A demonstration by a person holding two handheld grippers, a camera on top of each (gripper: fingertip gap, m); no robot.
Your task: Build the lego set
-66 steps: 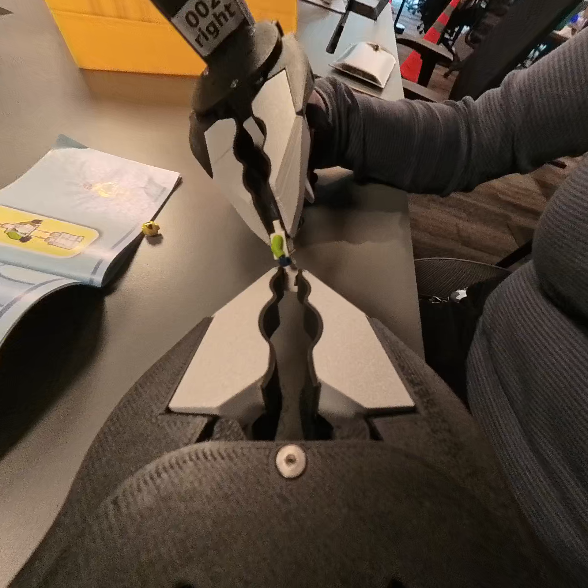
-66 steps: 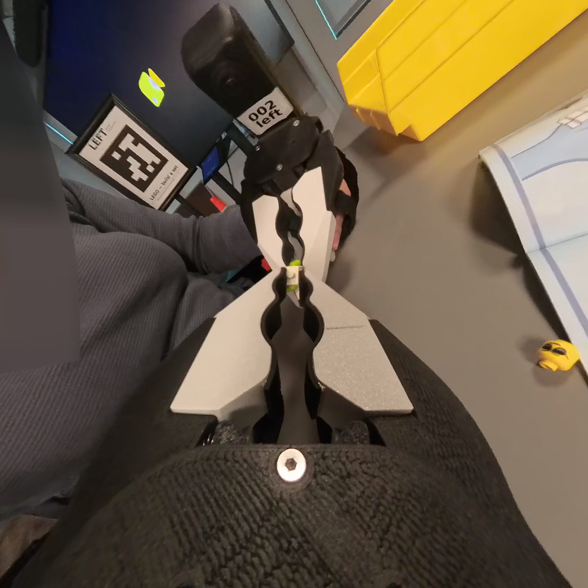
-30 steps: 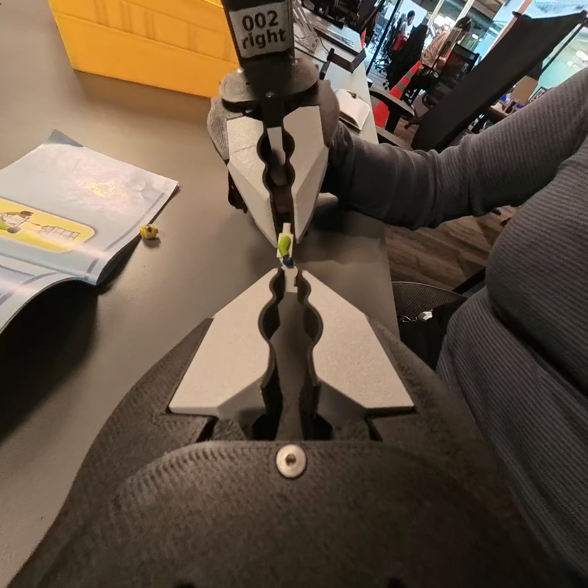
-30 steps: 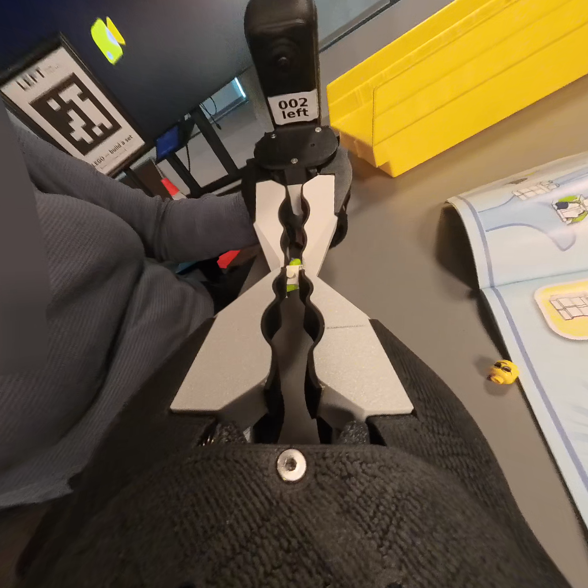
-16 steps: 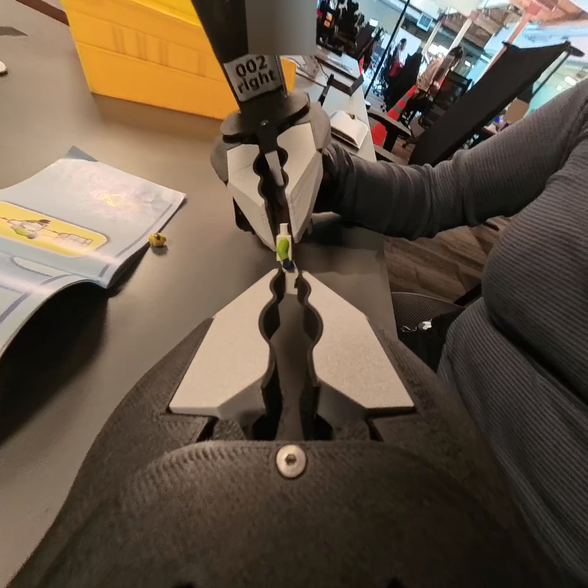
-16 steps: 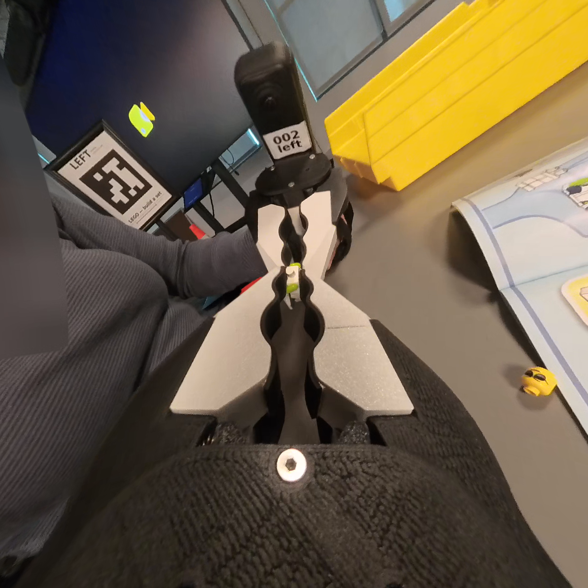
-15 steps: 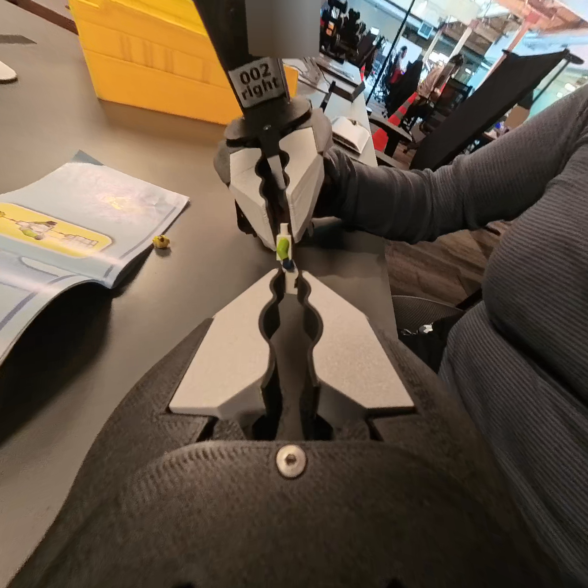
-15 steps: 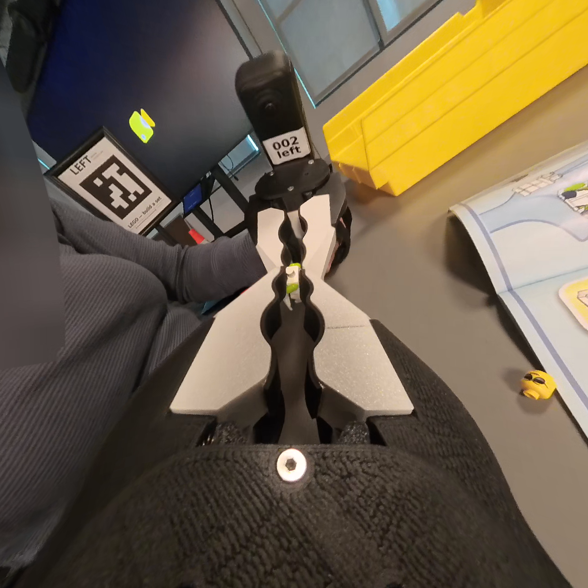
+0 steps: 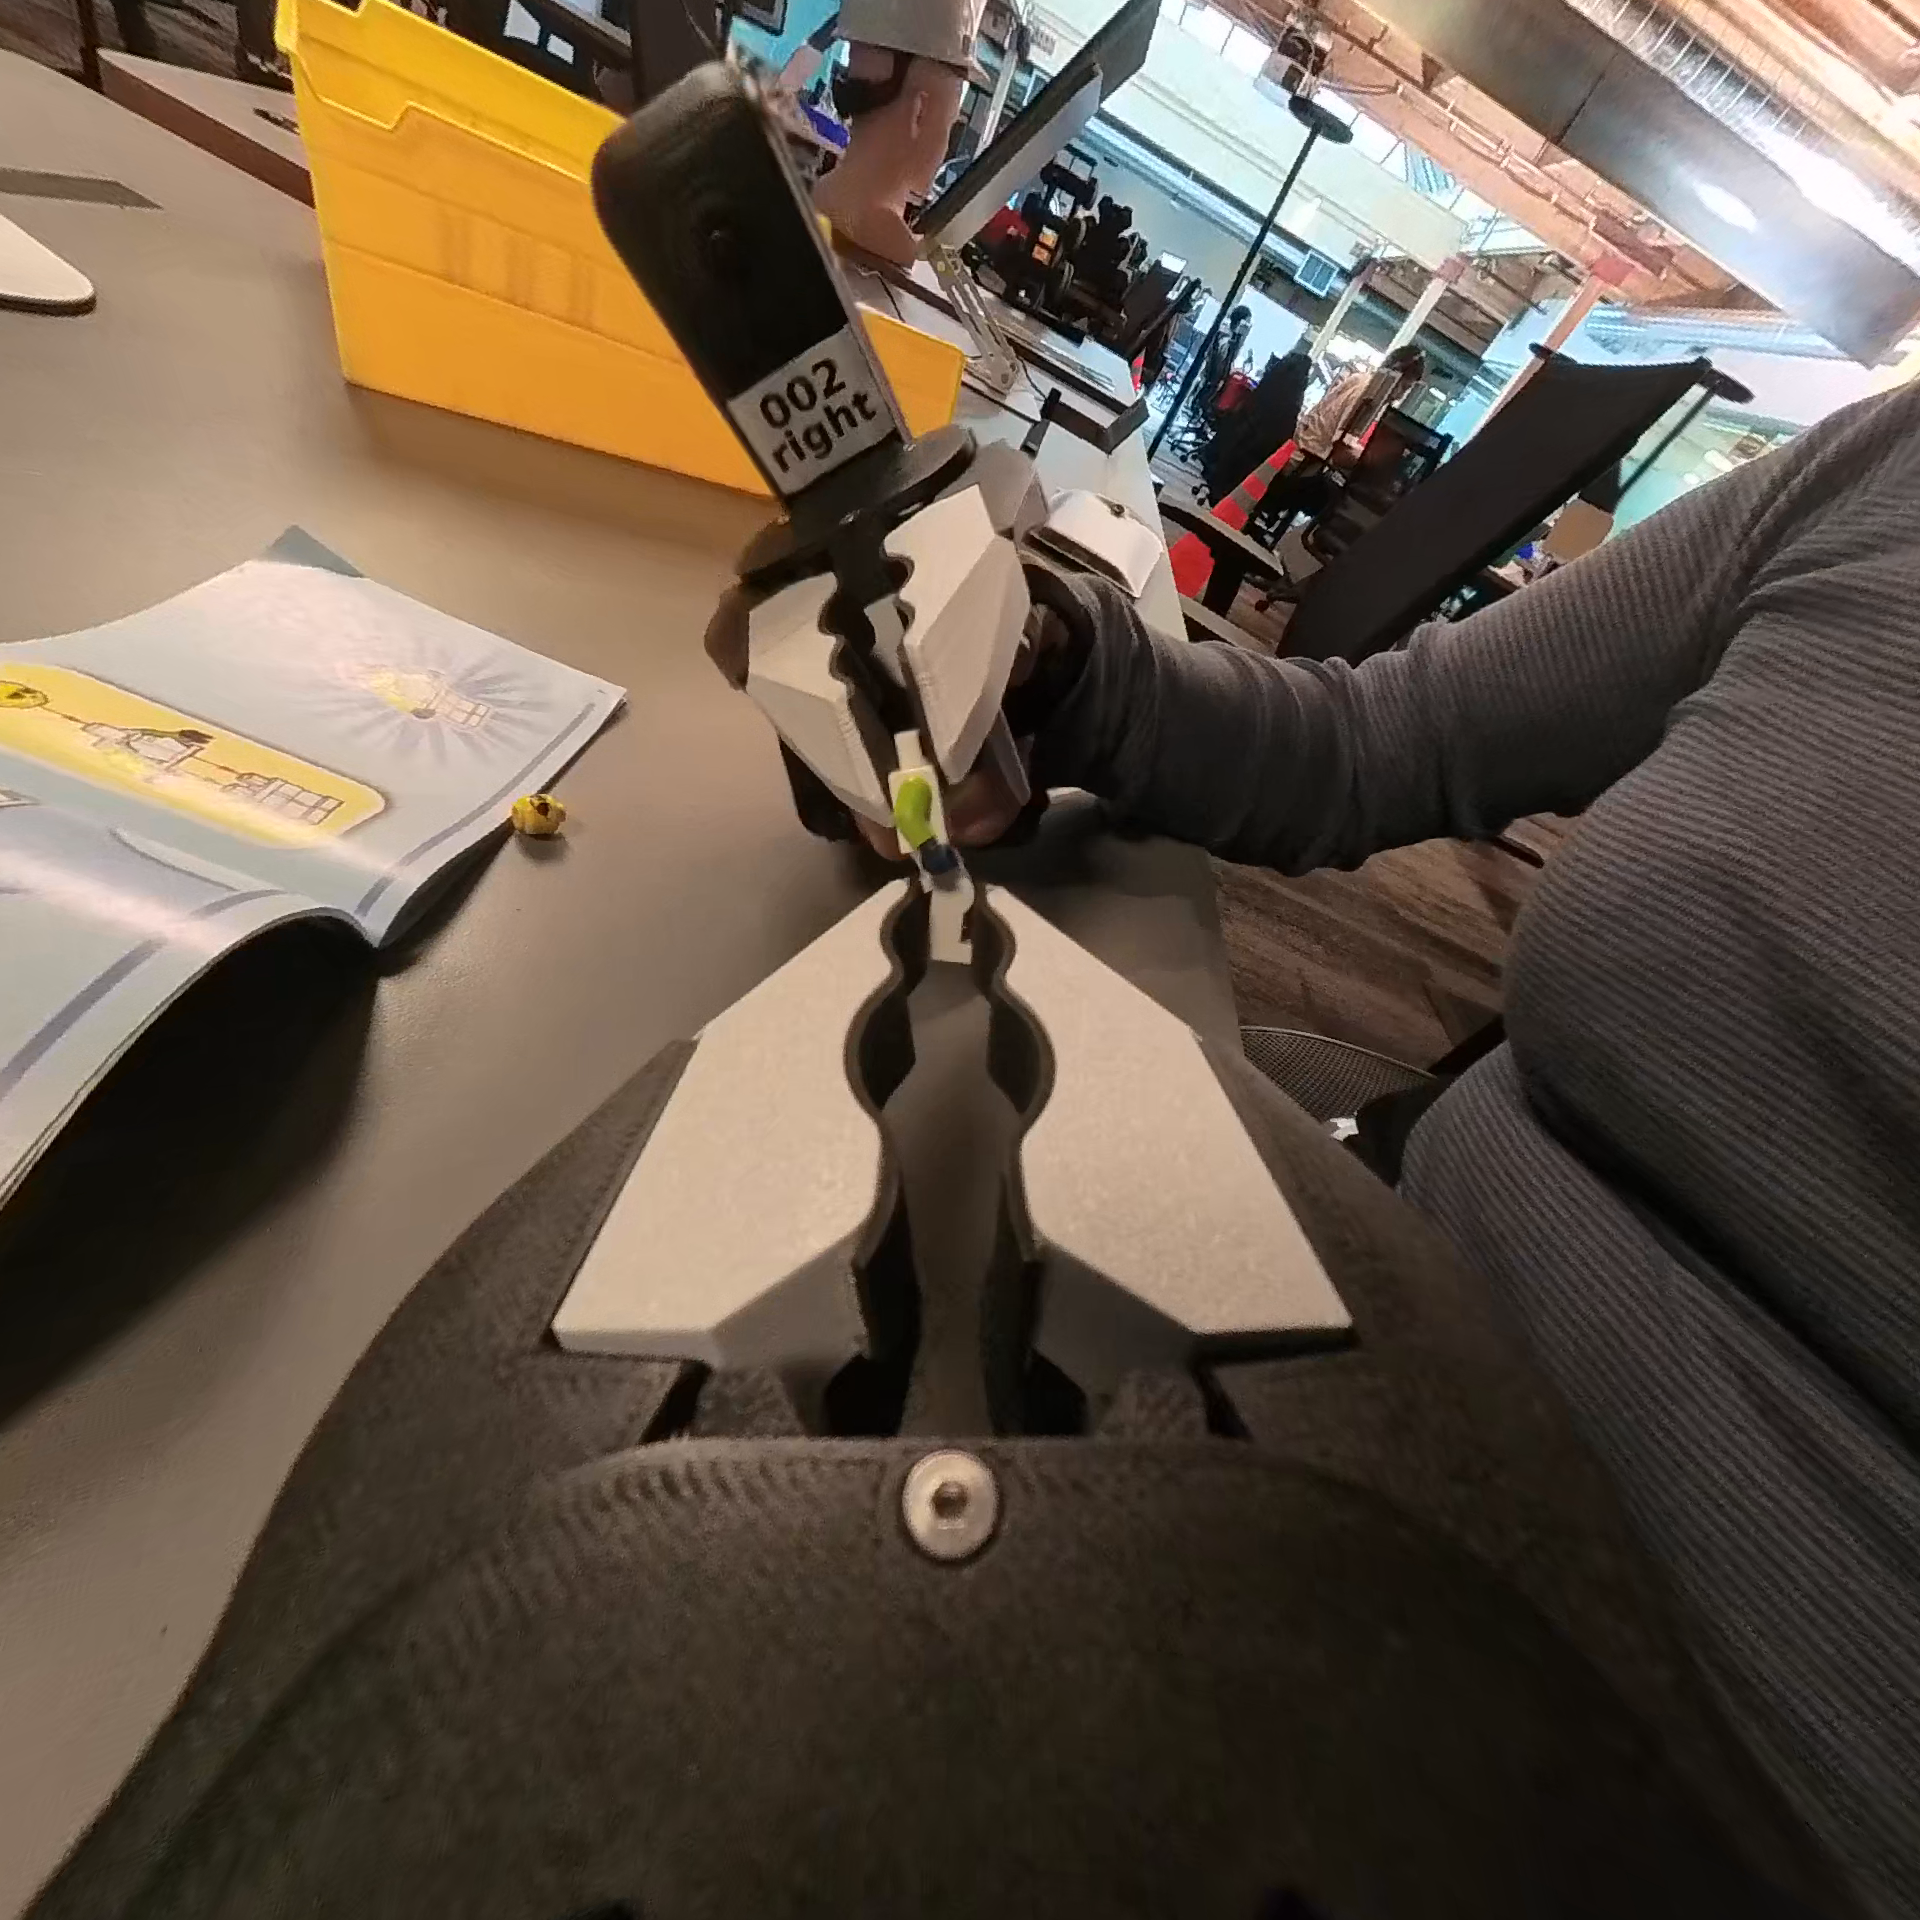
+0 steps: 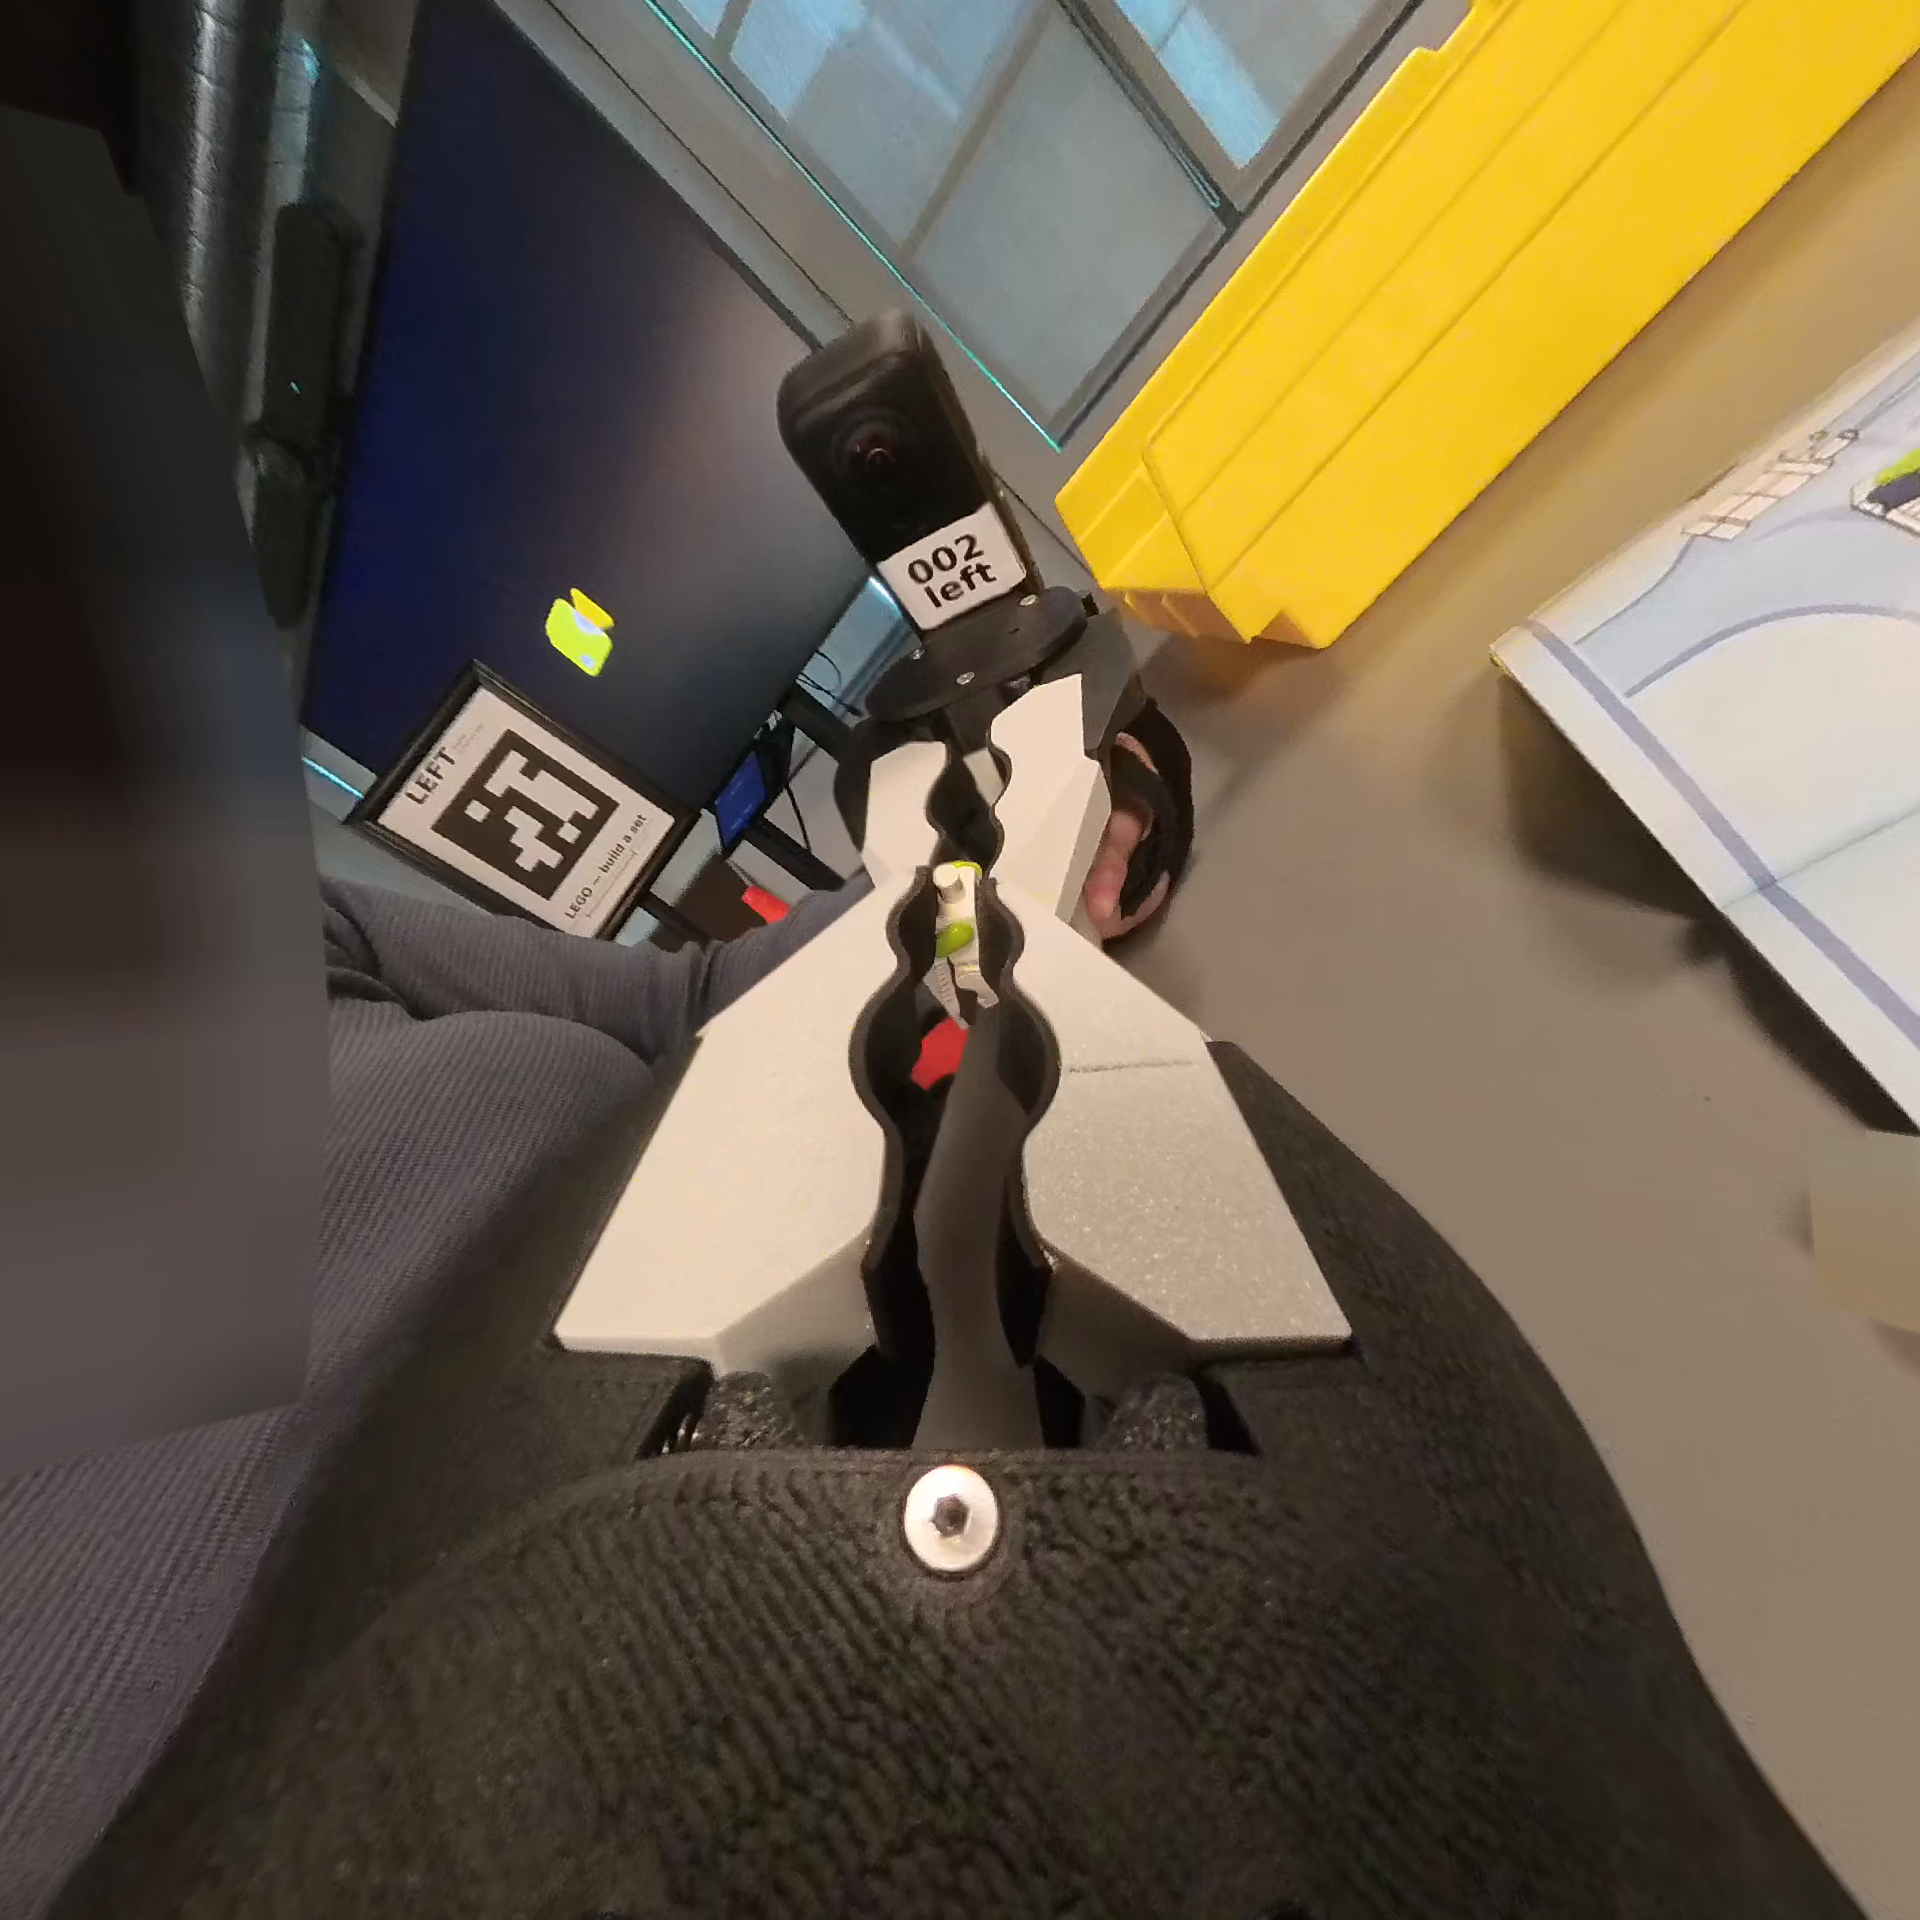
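You have both grippers tip to tip above the table [image 9: 312,457], with a tiny lego figure between them. Your right gripper [image 10: 954,914] has its fingers closed on the white and green body [image 10: 954,928]. Your left gripper [image 9: 948,902] has its fingers closed on a small white part [image 9: 948,920] at the other end. In the left view, a dark blue bit [image 9: 938,858] sits where the 2 pieces meet.

Here is what could go wrong. The pieces are very small, and each one is held only at the very tips. If you push while the 2 grippers are not in line, a piece could twist in the fingers and not click on. If you squeeze less, even a little, a piece could pop out and fall. You are near the table edge, by your lap, so it could drop to the floor and be hard to find. If you pull the grippers apart before the pieces lock, they may come apart again.

The yellow head [image 9: 539,814] lies alone on the table, just beside the open booklet [image 9: 208,727]. It is round, so a bump could make it roll.

There is 1 container, a yellow bin [image 9: 499,270], at the far side of the table. You cannot see inside it from either view, so you cannot tell what is in it
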